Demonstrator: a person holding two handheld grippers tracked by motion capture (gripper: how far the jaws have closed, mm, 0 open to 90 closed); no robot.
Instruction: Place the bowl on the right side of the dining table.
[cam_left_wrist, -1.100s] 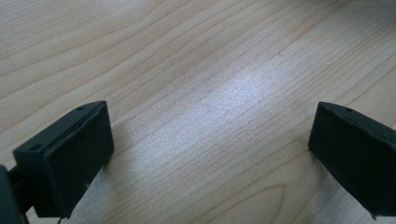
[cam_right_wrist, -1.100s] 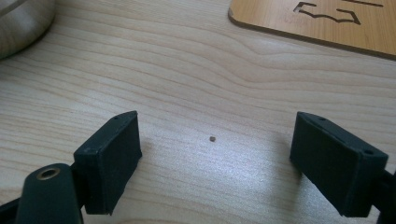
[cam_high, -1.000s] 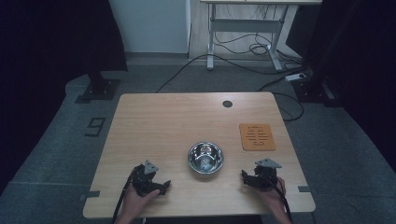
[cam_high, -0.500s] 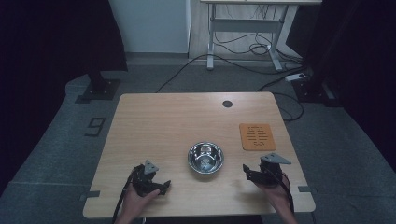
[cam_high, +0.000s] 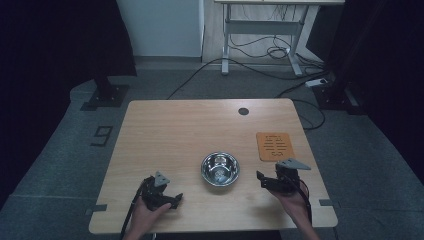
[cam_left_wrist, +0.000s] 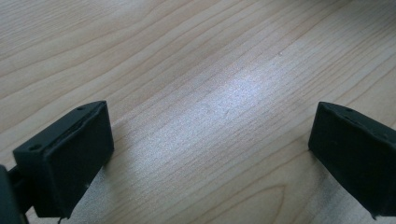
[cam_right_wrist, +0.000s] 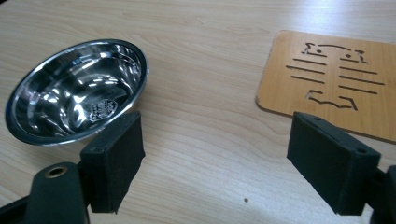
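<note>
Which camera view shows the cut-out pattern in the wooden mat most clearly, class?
The right gripper view: the wooden mat lies close, its slots and shaped cut-outs sharp. The high view shows the mat small, right of the steel bowl, its slots faint. The left gripper view faces bare tabletop.

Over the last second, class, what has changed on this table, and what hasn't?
The right gripper lifted a little and edged away from the person; its grey plate now sits higher. It stays open and empty. The left gripper, bowl and mat stayed put. Nothing was gripped or released.
</note>
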